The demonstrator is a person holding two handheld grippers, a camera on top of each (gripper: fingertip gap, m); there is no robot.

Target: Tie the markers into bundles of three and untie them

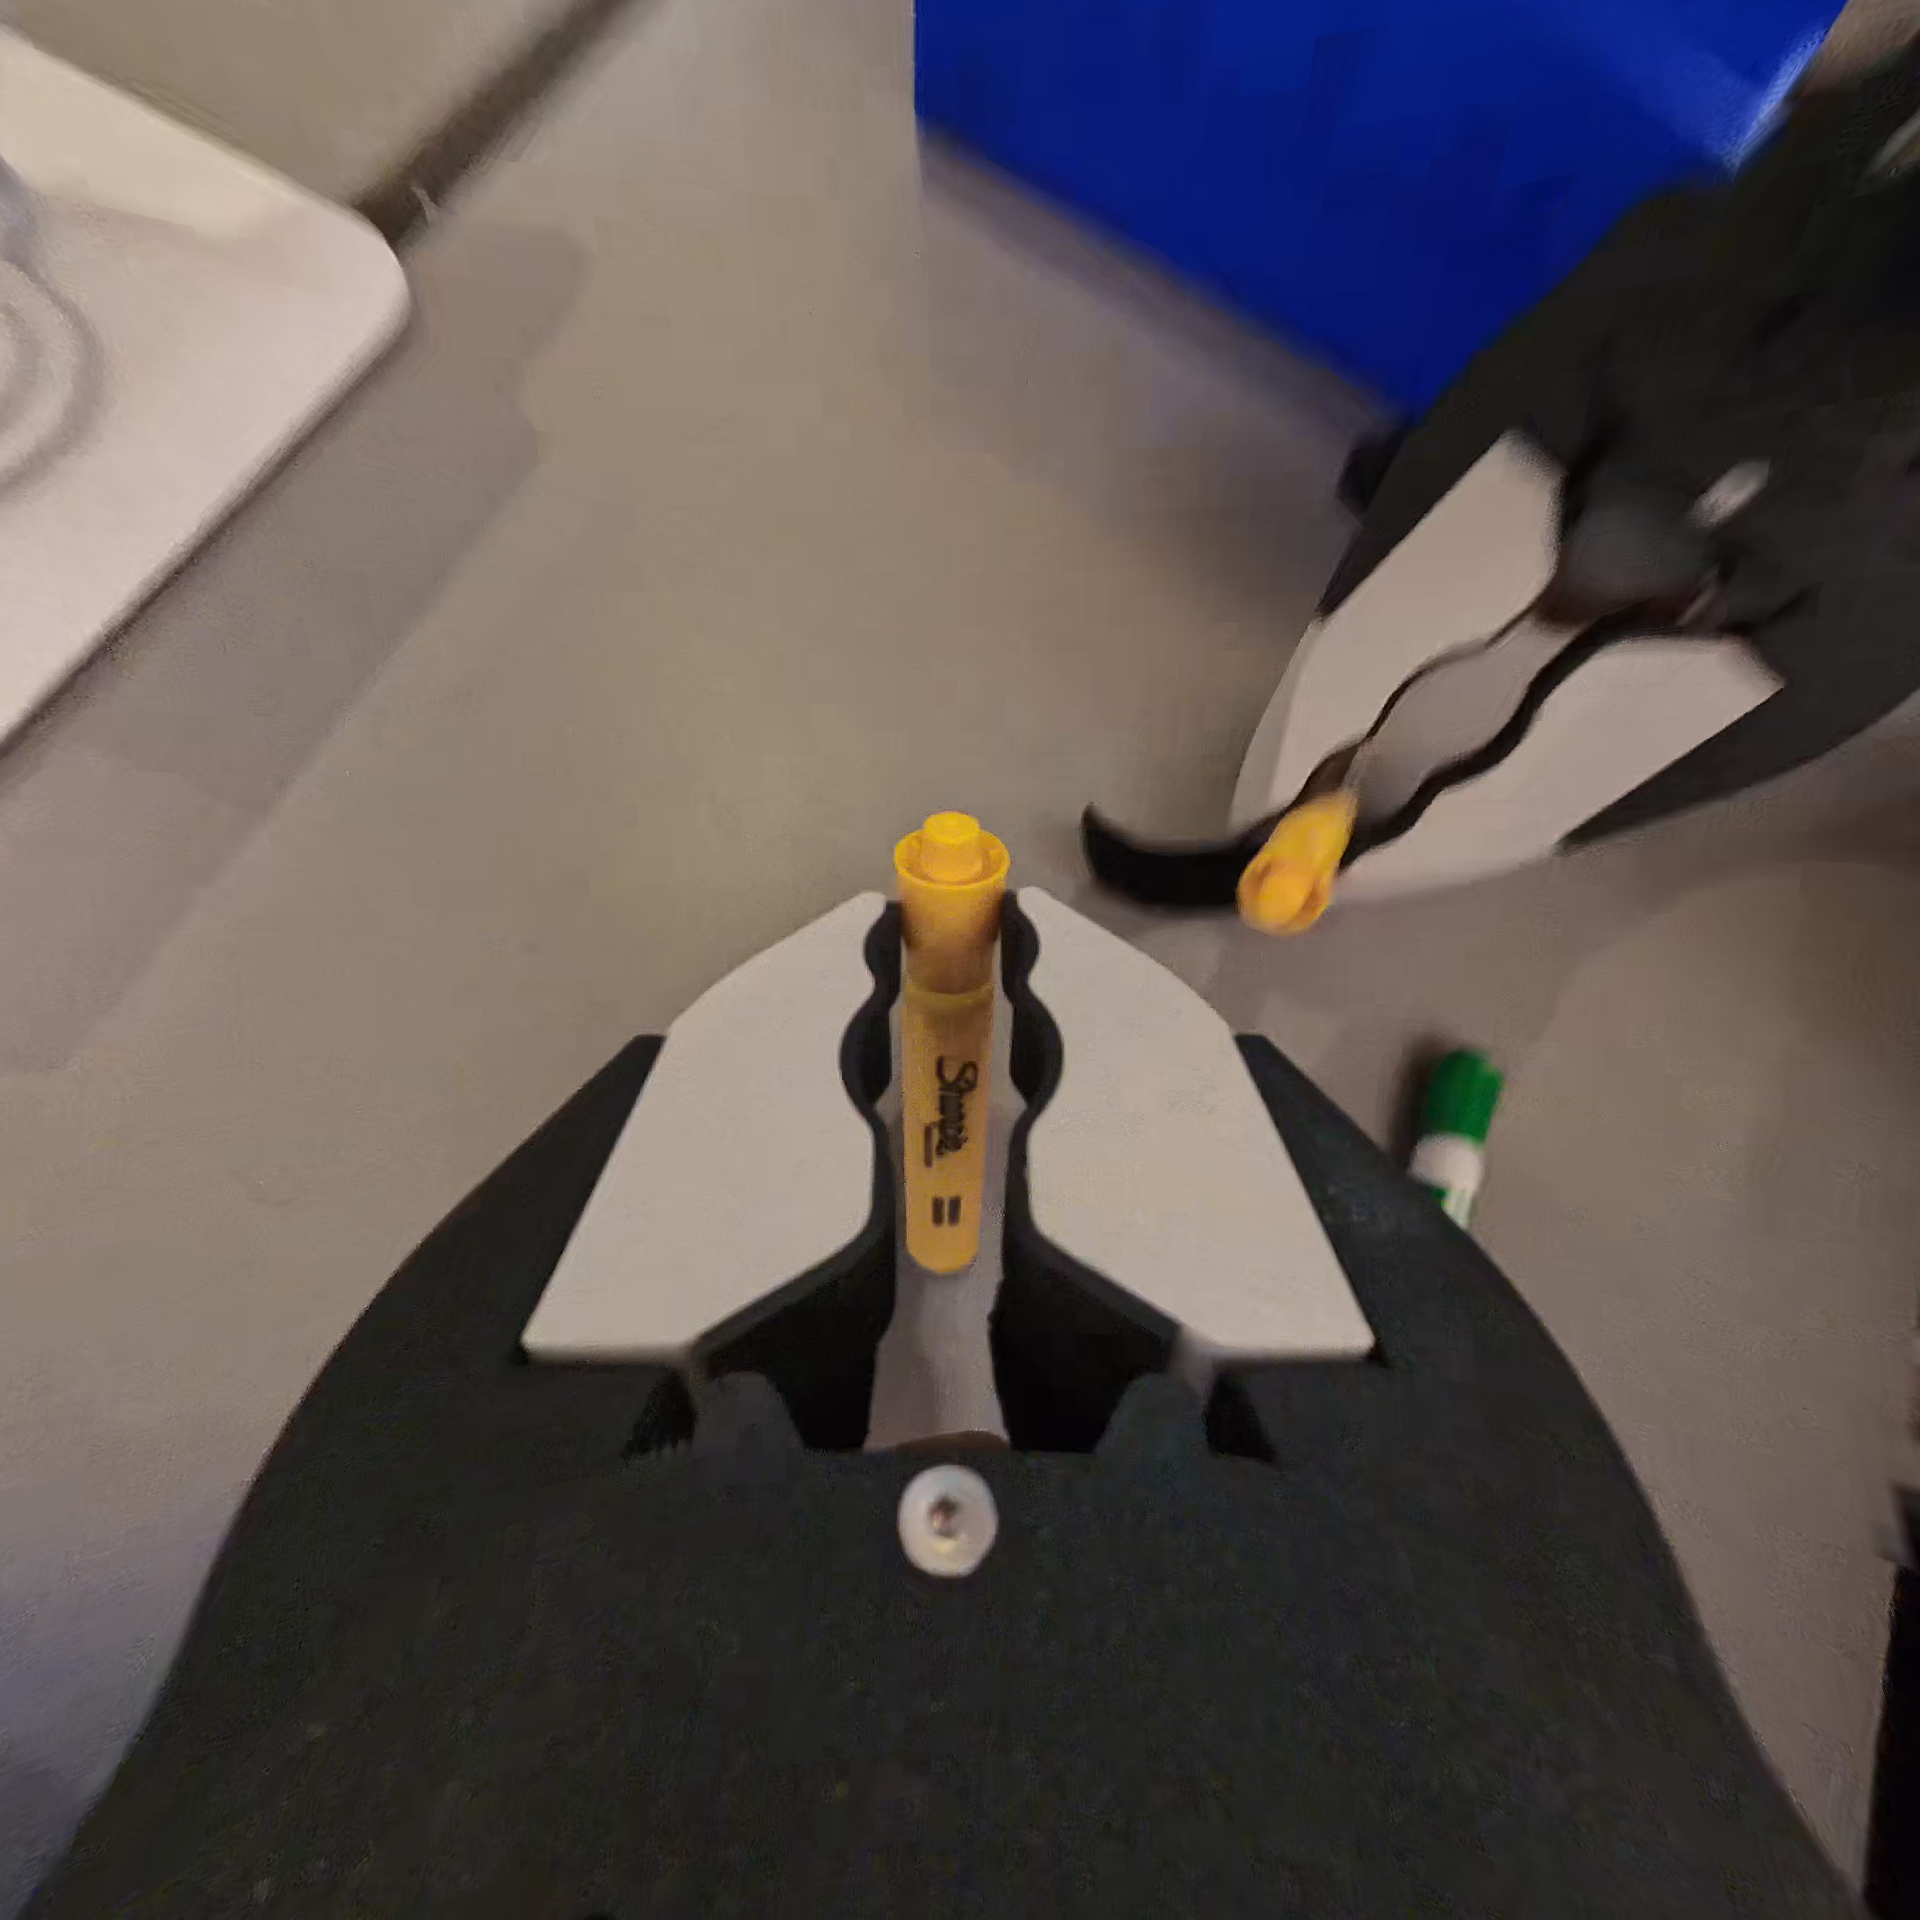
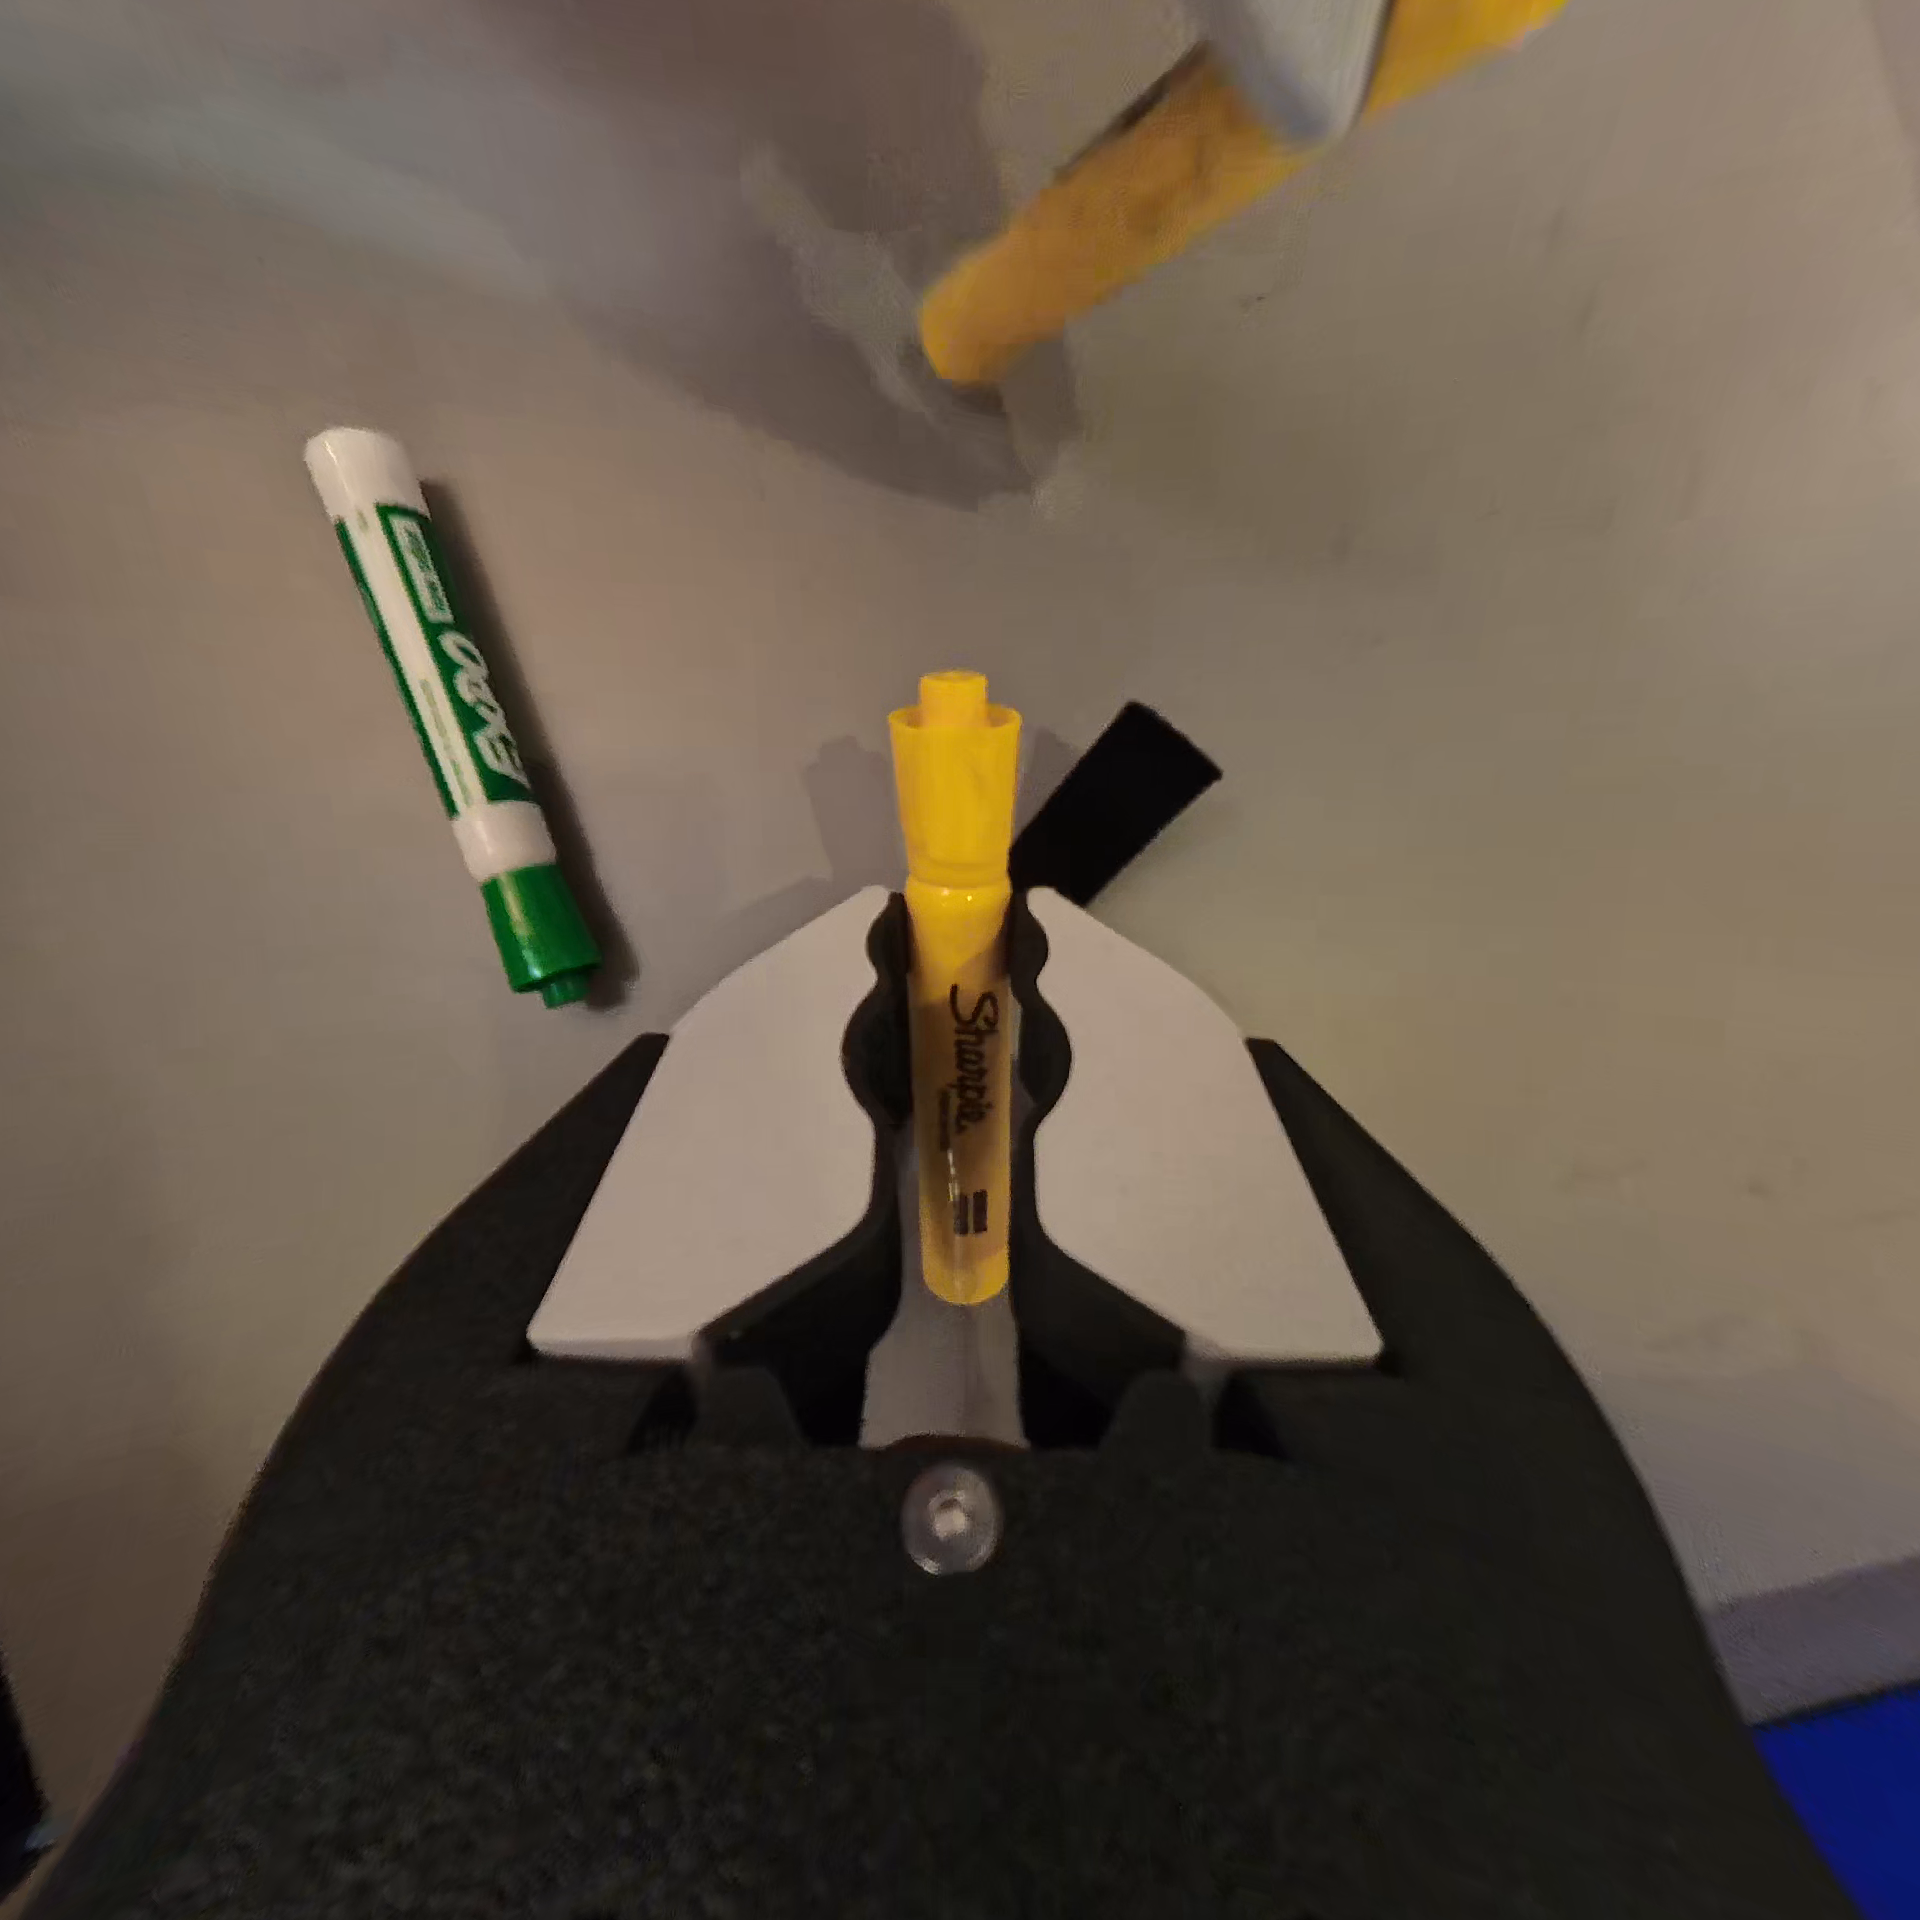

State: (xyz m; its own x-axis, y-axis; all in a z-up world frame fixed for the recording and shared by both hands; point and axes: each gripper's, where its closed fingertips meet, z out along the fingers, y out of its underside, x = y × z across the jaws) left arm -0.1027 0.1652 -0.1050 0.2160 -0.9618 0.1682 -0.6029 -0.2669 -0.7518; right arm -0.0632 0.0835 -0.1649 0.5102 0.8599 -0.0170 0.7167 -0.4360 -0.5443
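Right, both tools were loaded: the left gripper (image 1: 951, 904) was pinching a short yellow plastic highlighter (image 1: 943, 1049) lengthwise between its grey pads, cap end poking forward, and the right gripper (image 2: 956, 914) was clamped on a second yellow highlighter (image 2: 958, 997) the same way. The 3rd piece, a white-and-green dry-erase marker (image 2: 452, 717), lay flat on the pale grey tabletop (image 2: 1455, 831), well apart from both. A black fabric strap (image 2: 1122, 821) rested on the table just beyond the right tool's tips. My read was that the 2 highlighters were being brought together for bundling; doing that well meant lining them up parallel, caps the same way, and setting them across the strap beside the green marker before letting go. Hard to judge plenty here: the far tool was smeared with motion in each view, most of the strap was hidden, and a blue box (image 1: 1299, 156) was cut off at the edge.
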